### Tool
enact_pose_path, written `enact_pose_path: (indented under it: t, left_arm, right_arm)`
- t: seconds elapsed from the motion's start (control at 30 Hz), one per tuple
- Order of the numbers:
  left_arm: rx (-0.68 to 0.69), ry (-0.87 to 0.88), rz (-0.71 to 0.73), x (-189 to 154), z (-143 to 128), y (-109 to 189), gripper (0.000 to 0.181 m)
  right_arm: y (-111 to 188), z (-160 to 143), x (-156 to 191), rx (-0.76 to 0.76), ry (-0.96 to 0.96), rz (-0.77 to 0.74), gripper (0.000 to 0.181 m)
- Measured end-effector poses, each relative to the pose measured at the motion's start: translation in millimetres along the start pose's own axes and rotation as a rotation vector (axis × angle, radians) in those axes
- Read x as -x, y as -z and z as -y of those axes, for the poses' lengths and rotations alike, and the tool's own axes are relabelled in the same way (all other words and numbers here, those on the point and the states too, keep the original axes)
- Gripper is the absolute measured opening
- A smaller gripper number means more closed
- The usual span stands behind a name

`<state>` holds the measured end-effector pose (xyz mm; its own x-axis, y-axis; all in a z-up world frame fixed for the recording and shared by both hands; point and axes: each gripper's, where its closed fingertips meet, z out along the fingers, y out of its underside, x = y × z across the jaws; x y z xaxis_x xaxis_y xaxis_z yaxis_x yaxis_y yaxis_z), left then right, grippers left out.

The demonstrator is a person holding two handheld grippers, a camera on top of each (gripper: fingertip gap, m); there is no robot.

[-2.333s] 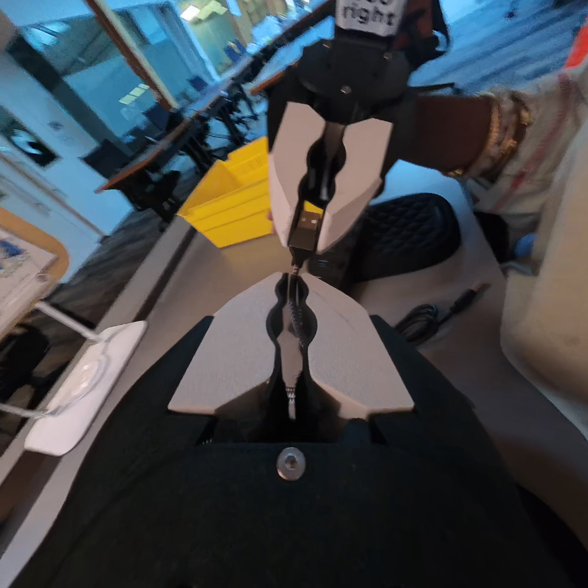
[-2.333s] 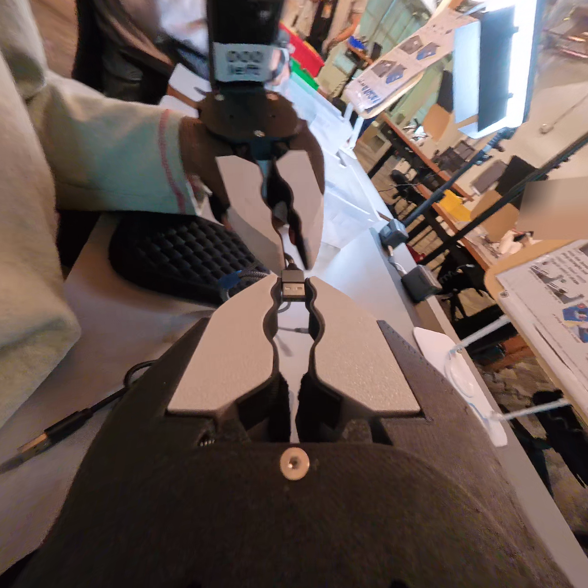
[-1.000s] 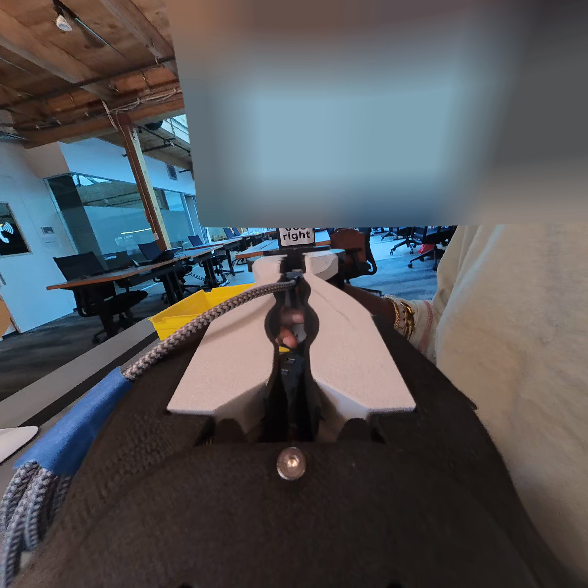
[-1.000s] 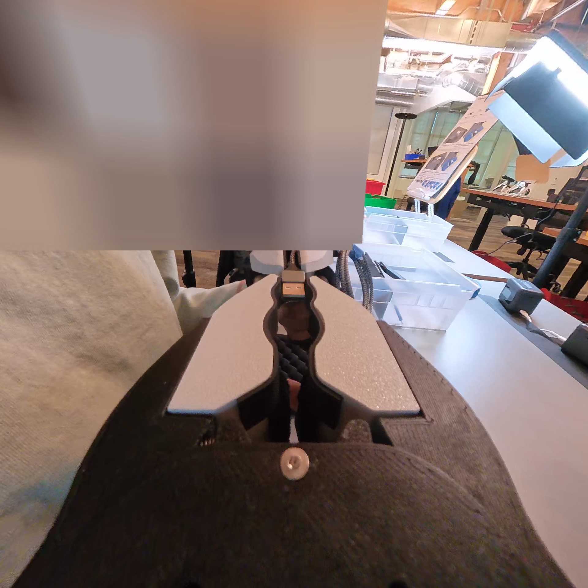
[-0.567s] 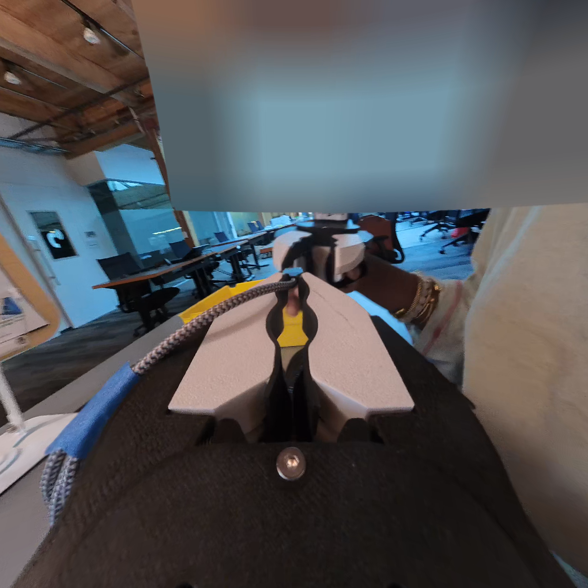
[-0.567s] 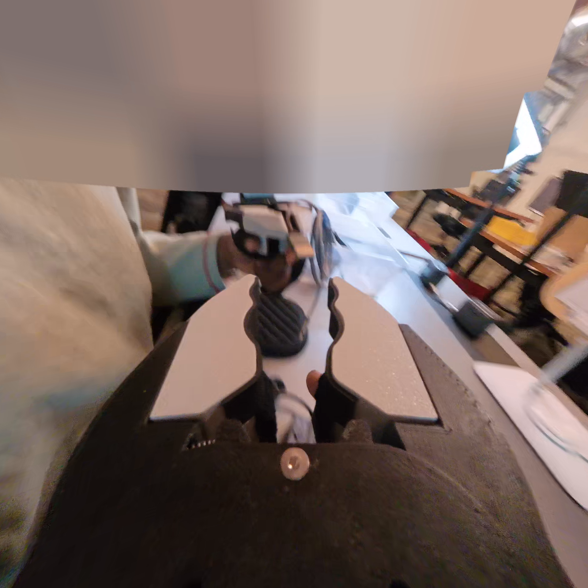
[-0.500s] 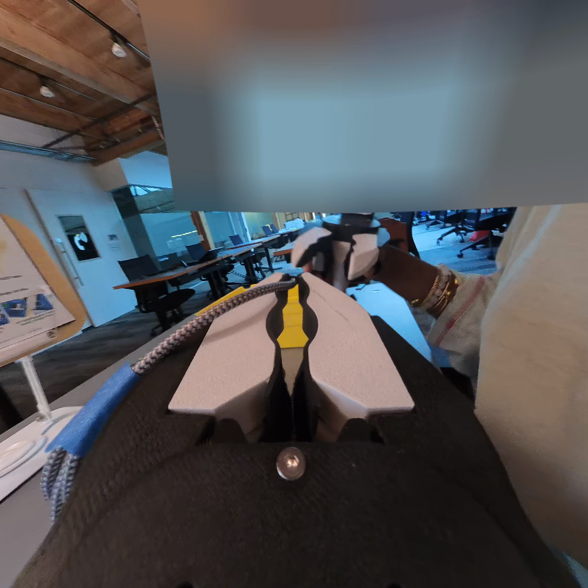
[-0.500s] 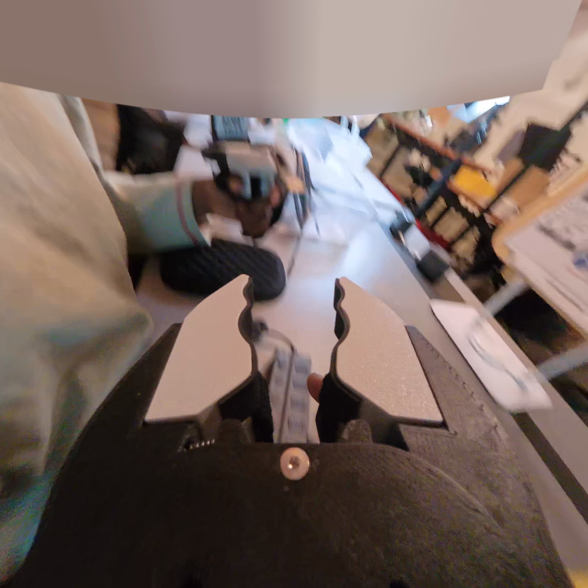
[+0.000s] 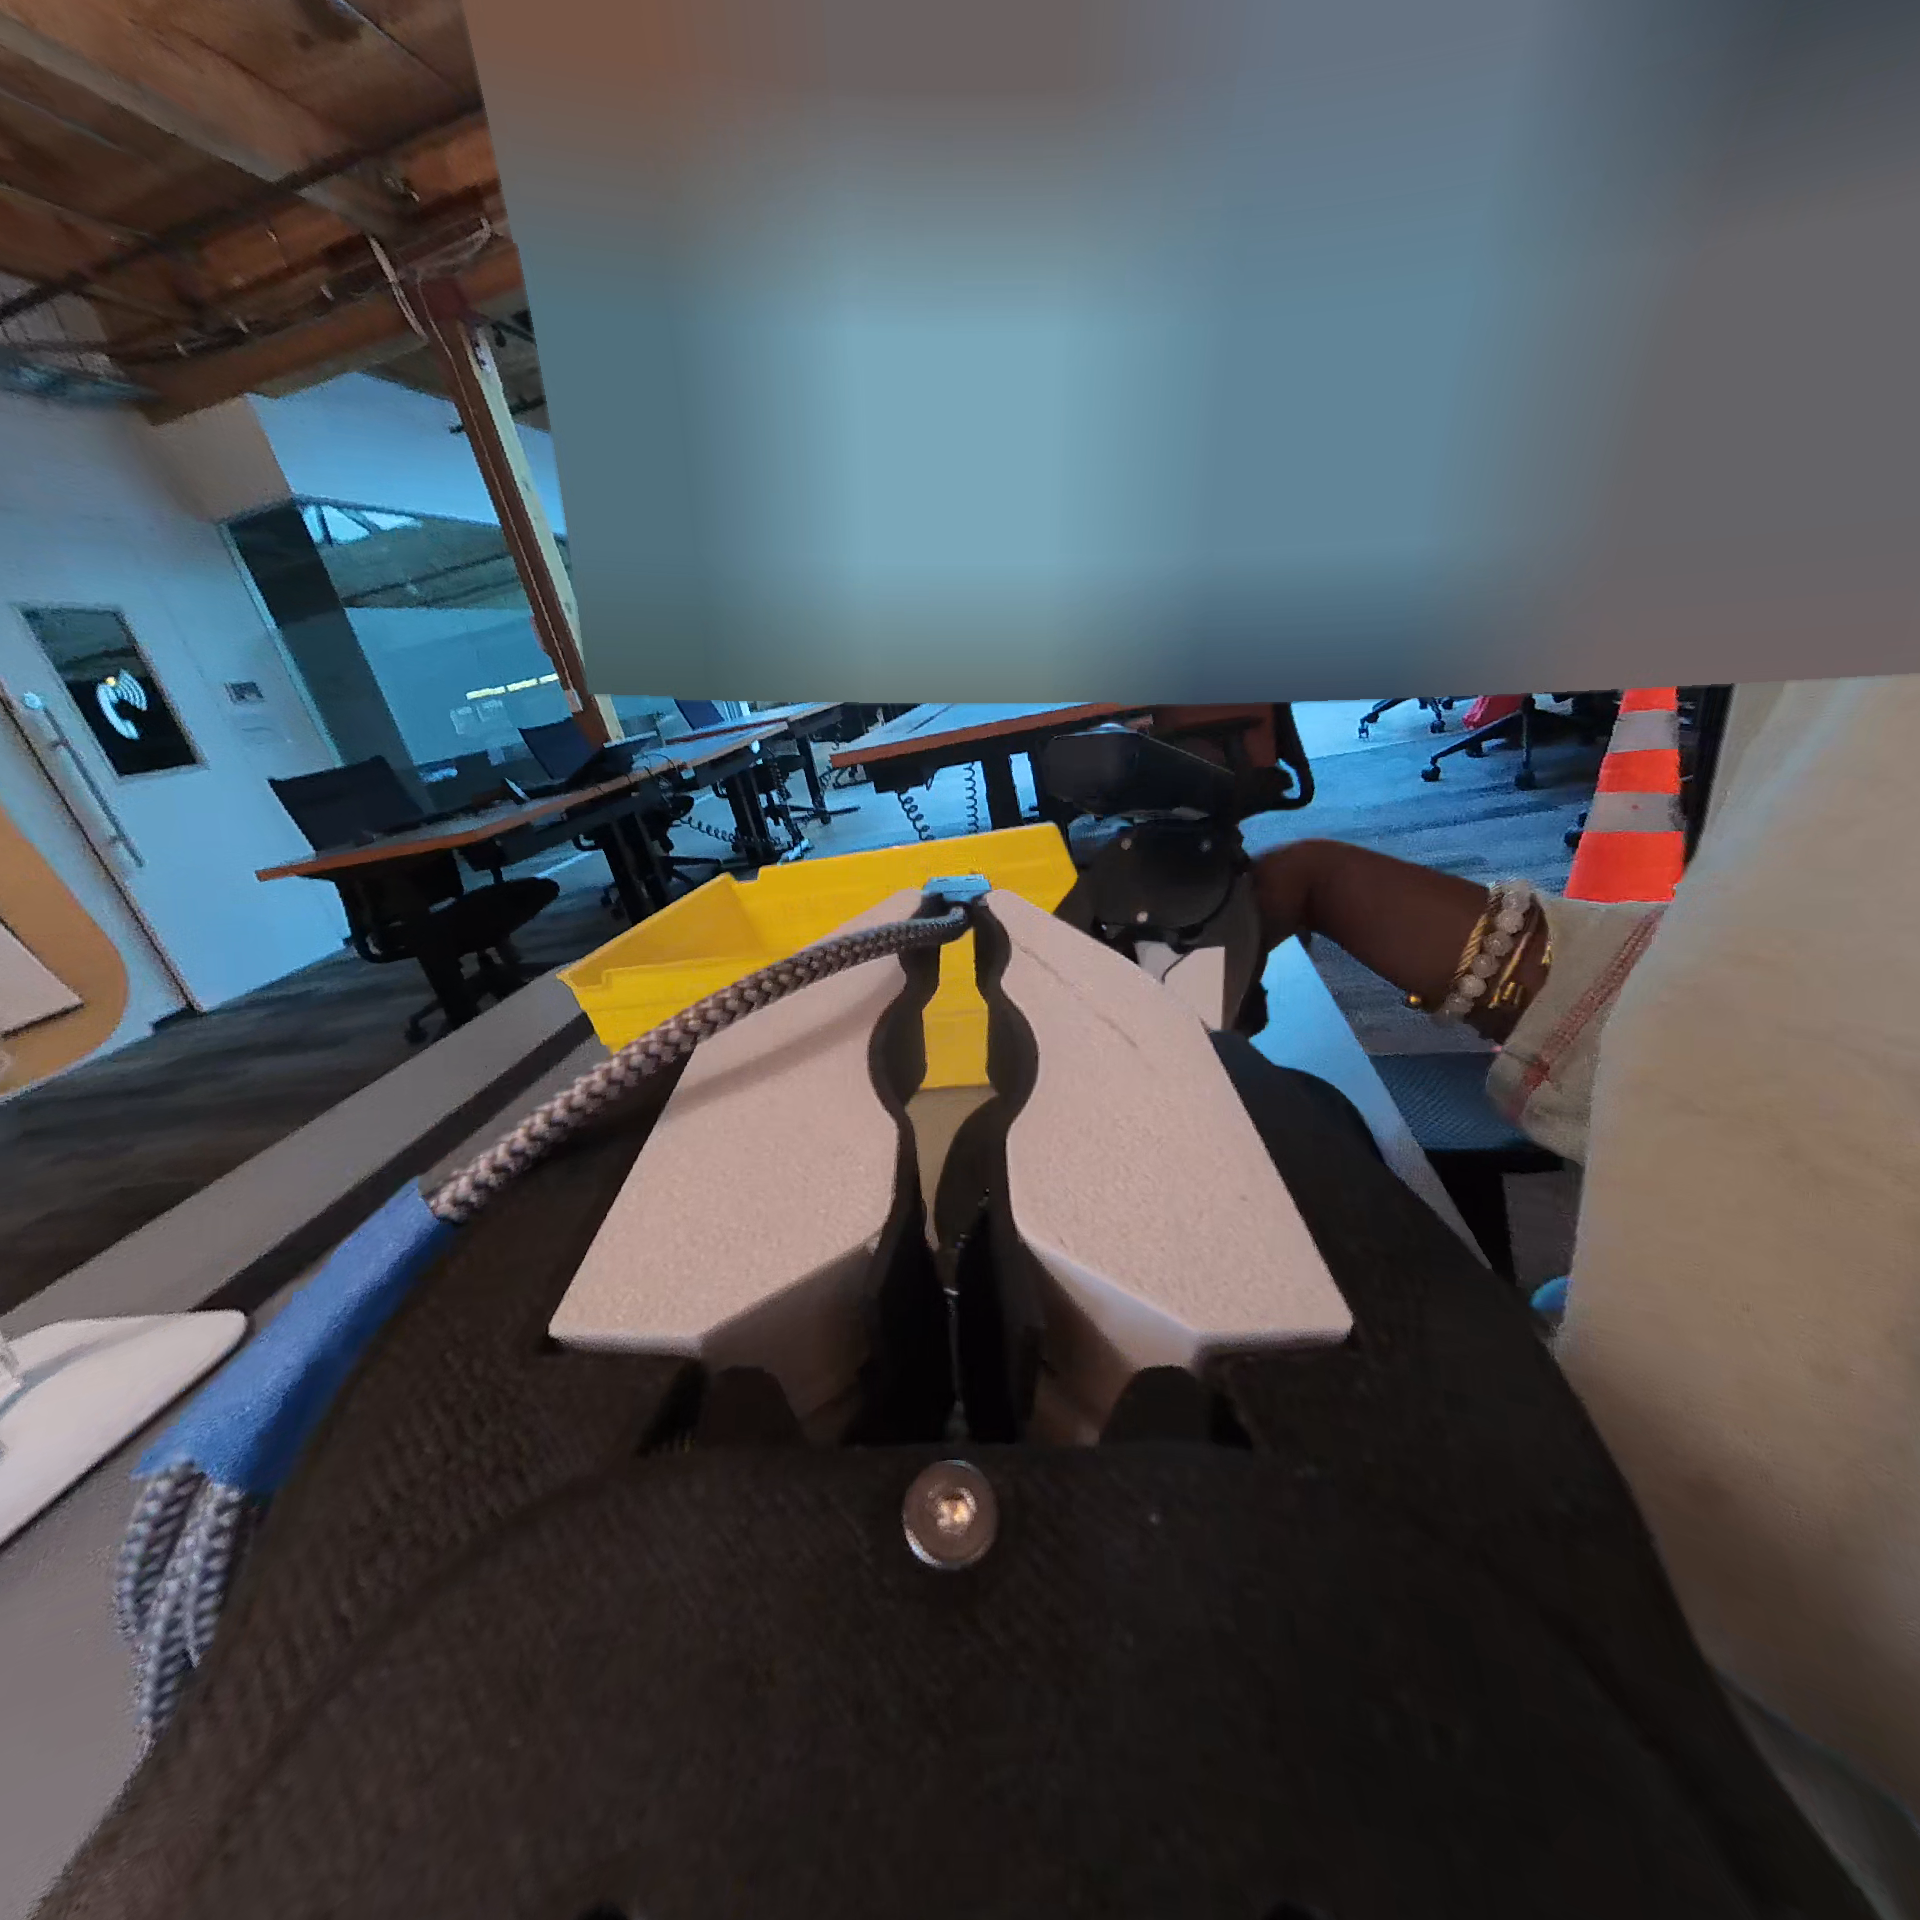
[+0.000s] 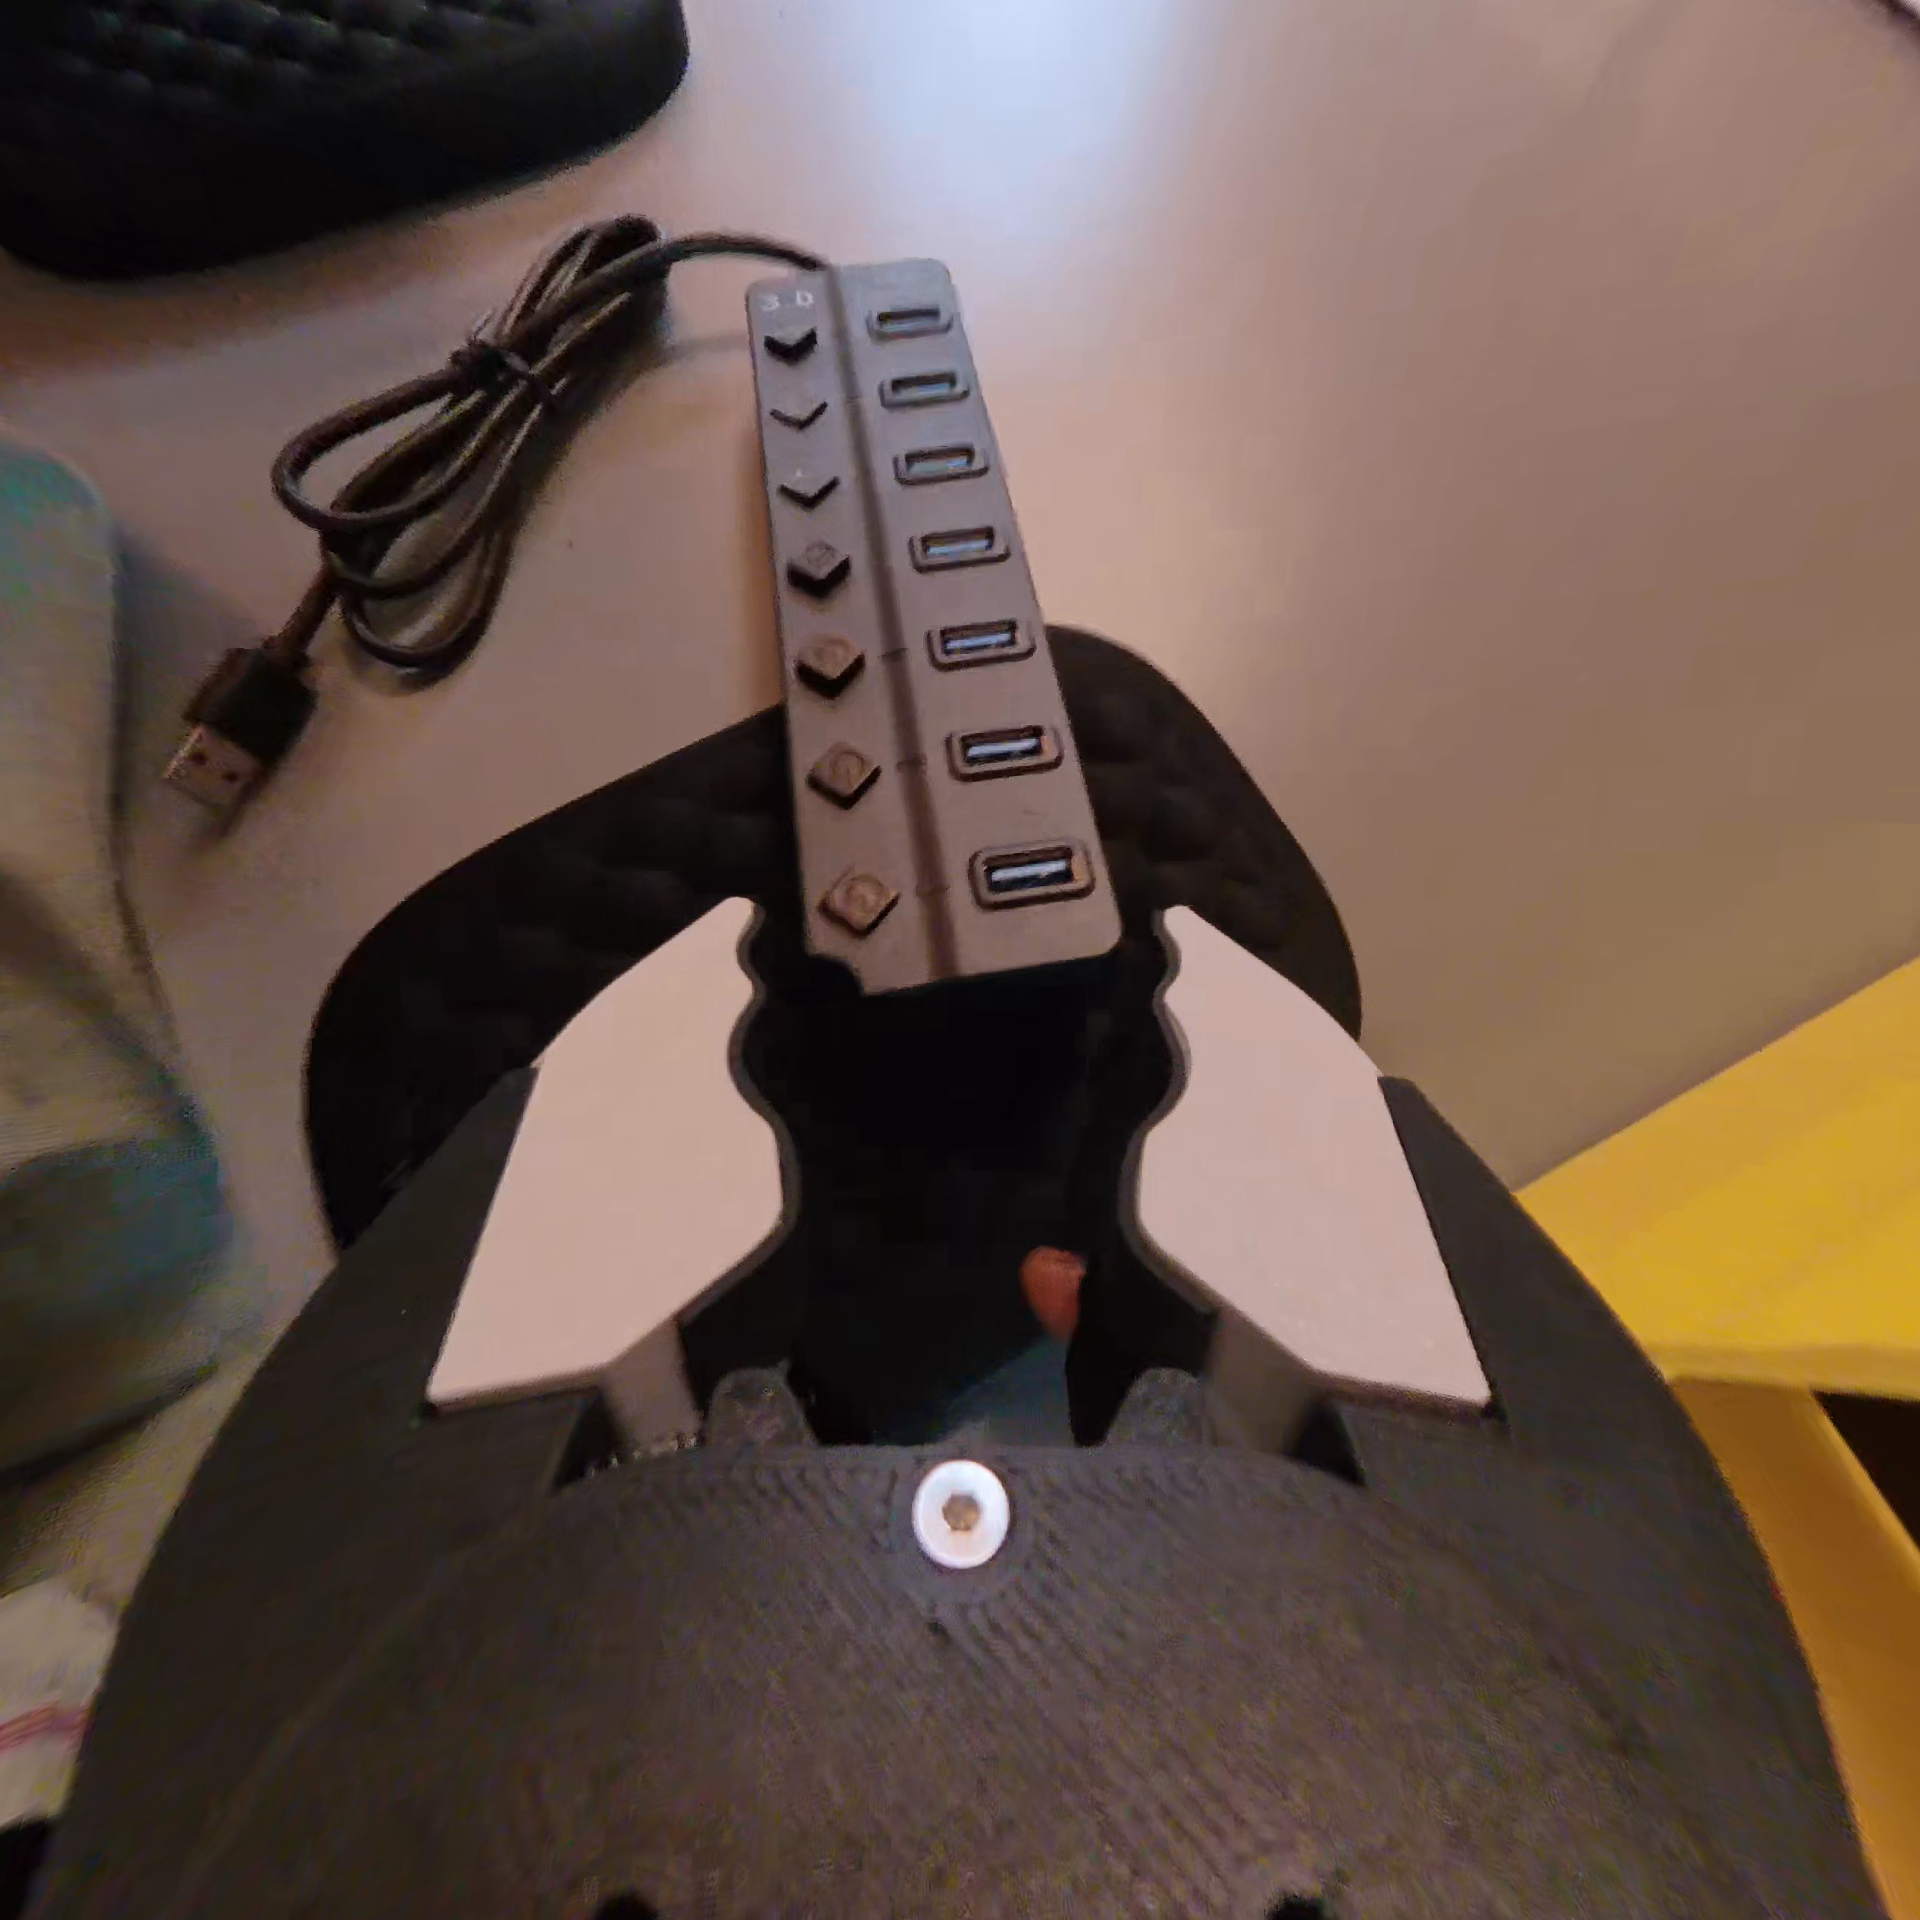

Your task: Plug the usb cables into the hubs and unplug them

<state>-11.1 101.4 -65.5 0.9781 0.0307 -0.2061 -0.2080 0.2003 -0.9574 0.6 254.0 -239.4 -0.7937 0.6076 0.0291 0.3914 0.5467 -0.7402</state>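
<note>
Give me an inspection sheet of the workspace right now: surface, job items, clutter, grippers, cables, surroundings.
Surface: grey table, matte.
Job's things: black USB hub lying flat, its near end on a black textured pad; all seven ports visible and unoccupied.
Clutter: yellow bin at the table's end; second black pad at the top left of the right wrist view.
Grippers: left gripper shut on the braided cable's plug; right gripper open, poised over the hub's near end.
Cables: braided cable with blue tape runs back from the left gripper's fingertips; hub's black lead lies bundled, plug free.
Surroundings: office desks, chairs, an orange cone.
</note>
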Motion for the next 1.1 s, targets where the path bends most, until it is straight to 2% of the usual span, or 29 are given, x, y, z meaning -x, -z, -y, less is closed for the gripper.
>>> enact_pose_path:
  t: [0.1,0.17,0.3,0.47,0.63,0.77,1.1]
  left_arm:
    - [0.044,0.035,0.006,4,-14,-7,0.006]
    - [0.067,0.054,-0.012,3,-22,-12,0.006]
    - [0.125,0.029,-0.116,-9,-31,-26,0.006]
    - [0.153,-0.015,-0.227,-18,-25,-43,0.006]
    - [0.243,-0.115,-0.295,-24,-26,-52,0.008]
    - [0.298,-0.166,-0.289,-17,-28,-57,0.007]
    - [0.367,-0.182,-0.333,-16,-33,-62,0.007]
  right_arm:
    - [-4,9,-4,-0.087,0.024,0.008,0.055]
    - [1,23,-4,-0.135,0.080,-0.016,0.056]
    - [25,75,7,-0.283,0.185,-0.027,0.055]
    - [36,114,25,-0.262,0.372,-0.049,0.054]
    - [33,123,31,-0.223,0.445,-0.051,0.055]
    - [32,126,33,-0.224,0.472,-0.054,0.055]
    - [30,127,35,-0.204,0.504,-0.064,0.055]
